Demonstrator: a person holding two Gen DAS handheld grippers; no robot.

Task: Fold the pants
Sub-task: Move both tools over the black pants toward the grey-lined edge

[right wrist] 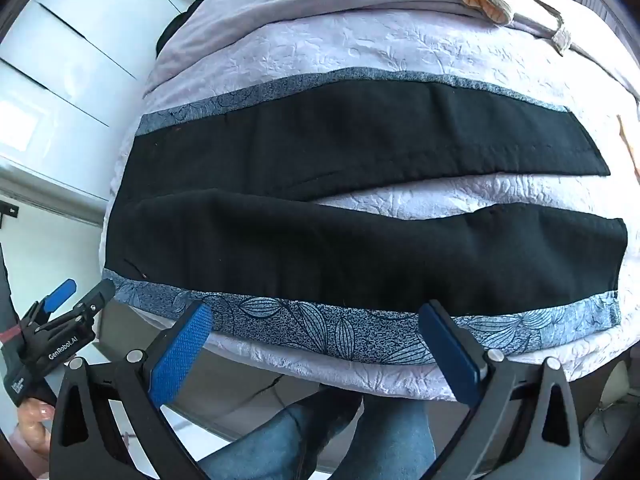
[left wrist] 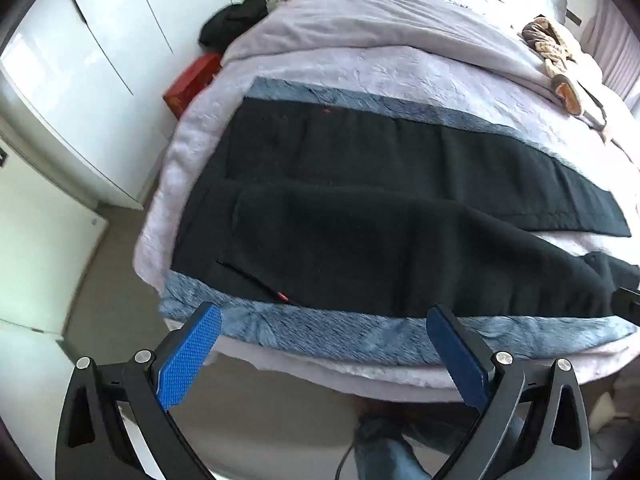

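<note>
Black pants (left wrist: pixel 360 248) lie spread flat across the bed, waistband to the left and both legs running right with a gap between them (right wrist: pixel 360 252). Under them is a blue-grey leaf-patterned cloth (right wrist: pixel 320 328) on a lilac bedspread (right wrist: pixel 360 52). My left gripper (left wrist: pixel 324 344) hovers over the near bed edge below the waistband end, open, with nothing between its blue pads (left wrist: pixel 192 356). My right gripper (right wrist: pixel 316 344) hangs over the same edge near the front leg, also open and empty. The left gripper (right wrist: pixel 68 308) also shows at the left of the right wrist view.
White wardrobe doors (left wrist: pixel 80 60) stand left of the bed. A red box (left wrist: pixel 192 84) and a dark bundle (left wrist: pixel 236 20) sit beside its far left corner. A beige knitted item (left wrist: pixel 556 48) lies at the back right. A person's jeans-clad legs (right wrist: pixel 320 440) stand against the bed's front.
</note>
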